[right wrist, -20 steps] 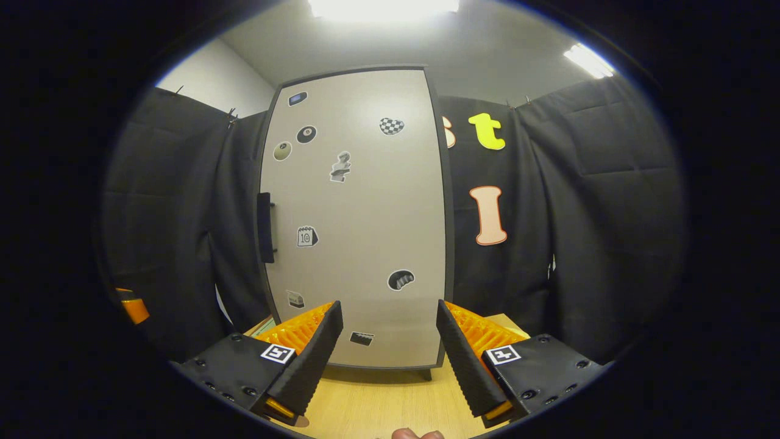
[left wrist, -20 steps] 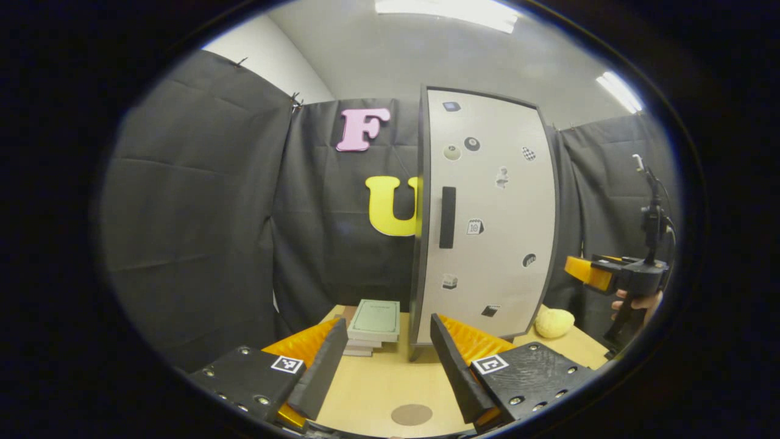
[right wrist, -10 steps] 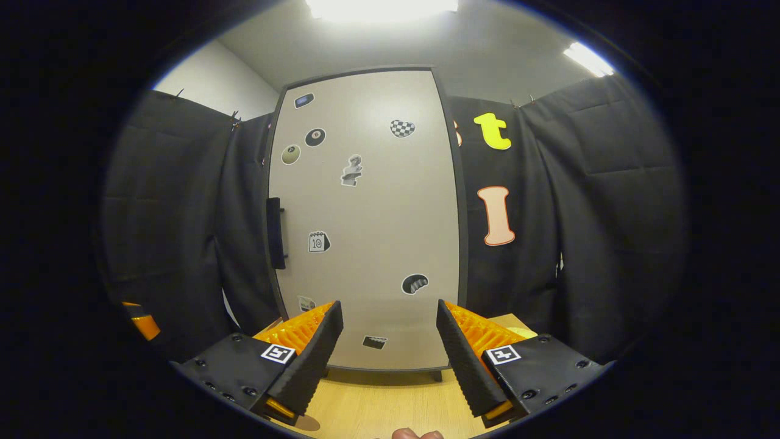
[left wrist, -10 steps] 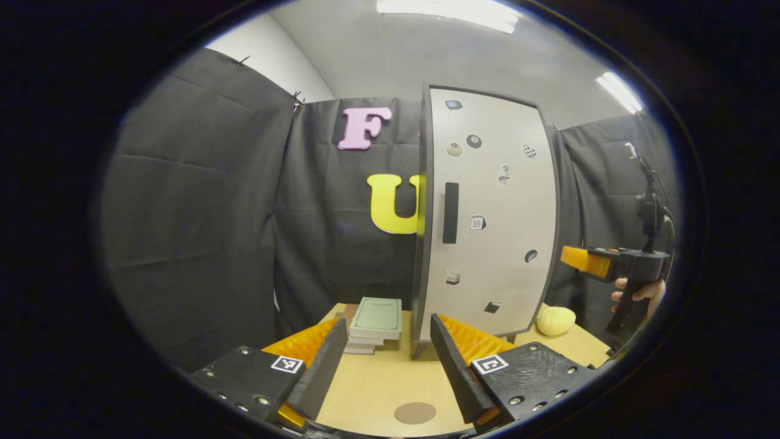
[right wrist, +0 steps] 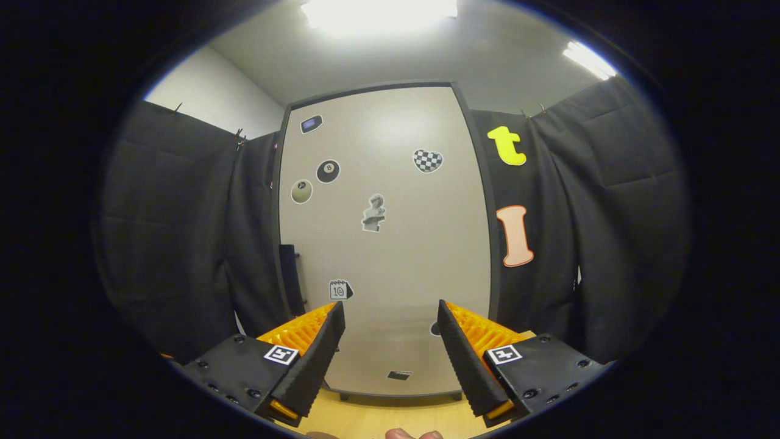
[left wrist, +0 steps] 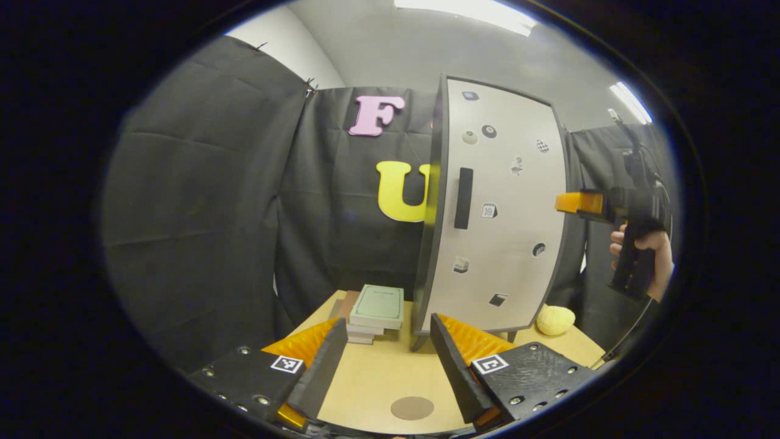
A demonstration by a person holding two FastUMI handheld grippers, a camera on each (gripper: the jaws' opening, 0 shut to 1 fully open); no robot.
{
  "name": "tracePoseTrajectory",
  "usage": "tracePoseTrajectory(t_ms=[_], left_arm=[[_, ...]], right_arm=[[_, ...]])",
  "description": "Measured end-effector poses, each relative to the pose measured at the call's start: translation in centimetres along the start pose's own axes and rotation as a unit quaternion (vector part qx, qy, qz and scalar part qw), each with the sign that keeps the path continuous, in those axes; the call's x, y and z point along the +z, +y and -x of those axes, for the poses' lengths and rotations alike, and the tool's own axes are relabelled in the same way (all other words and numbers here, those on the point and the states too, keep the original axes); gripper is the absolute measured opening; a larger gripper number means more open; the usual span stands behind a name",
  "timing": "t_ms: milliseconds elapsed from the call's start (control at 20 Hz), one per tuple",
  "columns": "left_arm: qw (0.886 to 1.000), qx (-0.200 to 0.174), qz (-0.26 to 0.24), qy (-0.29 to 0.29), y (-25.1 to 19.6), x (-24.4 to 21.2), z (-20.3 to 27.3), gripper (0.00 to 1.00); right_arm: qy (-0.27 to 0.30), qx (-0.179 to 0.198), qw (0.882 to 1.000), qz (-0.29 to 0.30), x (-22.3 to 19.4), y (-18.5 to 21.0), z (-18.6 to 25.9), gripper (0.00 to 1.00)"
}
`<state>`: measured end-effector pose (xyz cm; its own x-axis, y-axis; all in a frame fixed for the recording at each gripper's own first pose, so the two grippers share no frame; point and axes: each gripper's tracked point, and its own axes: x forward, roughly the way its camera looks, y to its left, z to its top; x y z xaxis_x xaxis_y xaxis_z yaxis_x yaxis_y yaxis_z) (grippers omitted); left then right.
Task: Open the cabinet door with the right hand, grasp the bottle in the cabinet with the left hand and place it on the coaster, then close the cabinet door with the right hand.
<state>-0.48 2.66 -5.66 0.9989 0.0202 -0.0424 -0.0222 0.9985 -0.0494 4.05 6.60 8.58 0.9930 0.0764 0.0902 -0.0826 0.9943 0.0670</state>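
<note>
The tall cabinet's grey door (left wrist: 506,213) stands shut on the wooden table, so its inside is hidden. A black vertical handle (left wrist: 463,198) sits near the door's left edge. On the table in front of me lies a round brown coaster (left wrist: 412,408). My left gripper (left wrist: 387,360) is open and empty, low over the table, short of the cabinet. My right gripper (left wrist: 573,203), held by a hand (left wrist: 646,253), hovers at handle height off the door's right side. In the right gripper view it (right wrist: 387,347) is open and empty, facing the door (right wrist: 390,244), with the handle (right wrist: 292,277) to its left.
A stack of books (left wrist: 376,308) lies on the table (left wrist: 365,390) left of the cabinet. A yellow lumpy object (left wrist: 554,319) rests by the cabinet's right foot. Black cloth walls close in the booth behind and on both sides.
My right gripper has risen from near table height to handle height and come a little closer to the door. The left gripper has hardly moved. Both stay open.
</note>
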Motion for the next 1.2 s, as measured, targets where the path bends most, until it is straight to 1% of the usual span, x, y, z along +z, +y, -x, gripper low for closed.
tracePoseTrajectory(t_ms=[50,100,150,250,300,450,500,550,650,800,850,900,950,1050,1100,1150,1200], left_arm=[[1.000,0.005,-0.003,0.000,0.2,-0.2,0.0,0.82],[1.000,0.010,-0.006,0.000,0.6,-0.3,0.0,0.82],[1.000,0.015,-0.008,0.001,1.1,-0.4,0.0,0.82],[1.000,0.025,-0.004,0.003,2.3,-1.0,0.6,0.82],[1.000,0.030,0.003,0.006,2.8,-1.5,0.7,0.84],[0.999,0.049,0.016,0.014,4.6,-2.4,1.1,0.82],[0.998,0.057,0.020,0.016,5.2,-2.6,1.1,0.83],[0.998,0.063,0.023,0.018,5.8,-2.8,1.1,0.83],[0.996,0.078,0.027,0.022,7.1,-3.4,1.3,0.83],[0.994,0.099,0.031,0.028,9.2,-4.1,1.7,0.82],[0.993,0.105,0.033,0.029,9.9,-4.1,1.8,0.82],[0.993,0.111,0.035,0.030,10.5,-4.4,1.9,0.85],[0.992,0.116,0.037,0.033,11.1,-4.6,2.0,0.82],[0.990,0.127,0.040,0.040,12.1,-5.2,2.1,0.82],[0.990,0.132,0.040,0.044,12.4,-5.4,2.2,0.85],[0.989,0.134,0.039,0.046,12.6,-5.6,2.2,0.85],[0.989,0.137,0.038,0.047,12.6,-5.8,2.2,0.84]], right_arm=[[-0.001,0.004,1.000,-0.006,0.6,0.7,-0.8,0.93],[-0.002,0.007,1.000,-0.011,1.2,1.5,-1.4,0.93],[-0.004,0.003,1.000,-0.013,1.7,2.0,-2.2,0.98],[-0.005,0.004,1.000,-0.013,2.6,3.4,-3.6,0.98],[-0.004,0.010,1.000,-0.014,2.7,4.4,-4.4,0.93],[0.001,0.023,1.000,-0.010,3.2,7.1,-6.6,0.93],[0.003,0.027,1.000,-0.009,3.1,8.0,-7.2,0.97],[0.005,0.032,0.999,-0.011,3.1,9.0,-7.8,0.97],[0.013,0.046,0.999,-0.006,2.6,11.2,-9.1,0.98],[0.028,0.050,0.998,0.021,1.1,13.2,-10.9,0.98],[0.036,0.050,0.998,0.027,0.5,13.8,-11.5,0.97],[0.044,0.046,0.998,0.029,0.0,14.0,-11.9,0.97],[0.054,0.042,0.997,0.029,-0.6,14.4,-12.4,0.97],[0.068,0.041,0.996,0.026,-1.5,15.1,-13.3,0.98],[0.073,0.034,0.996,0.028,-1.8,15.2,-13.7,0.98],[0.078,0.029,0.996,0.030,-2.2,15.1,-14.2,0.96],[0.081,0.024,0.996,0.031,-2.4,15.4,-14.5,0.83]])
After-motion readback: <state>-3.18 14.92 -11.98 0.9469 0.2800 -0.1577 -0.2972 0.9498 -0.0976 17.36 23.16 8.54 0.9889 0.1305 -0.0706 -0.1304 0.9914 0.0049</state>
